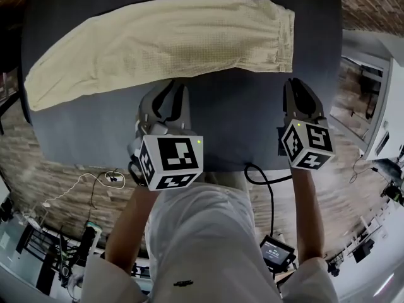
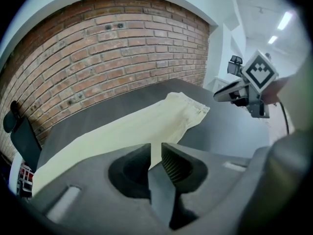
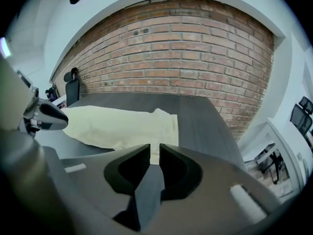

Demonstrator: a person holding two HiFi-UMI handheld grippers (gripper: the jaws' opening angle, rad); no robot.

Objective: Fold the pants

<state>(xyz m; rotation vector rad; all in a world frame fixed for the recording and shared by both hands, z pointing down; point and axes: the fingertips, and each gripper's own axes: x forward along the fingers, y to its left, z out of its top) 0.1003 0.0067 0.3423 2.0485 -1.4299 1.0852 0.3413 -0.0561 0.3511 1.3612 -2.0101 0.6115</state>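
The cream pants (image 1: 164, 43) lie flat across the far half of the dark table (image 1: 233, 128). Their long axis runs left to right, with the waistband (image 1: 285, 40) at the right end. The cloth lies ahead of both sets of jaws. The right gripper (image 1: 300, 96) is just short of the waistband corner, and the left gripper (image 1: 169, 96) faces mid-length. Each is parted by a narrow gap and holds nothing. The legs seem already stacked, though the view barely shows it.
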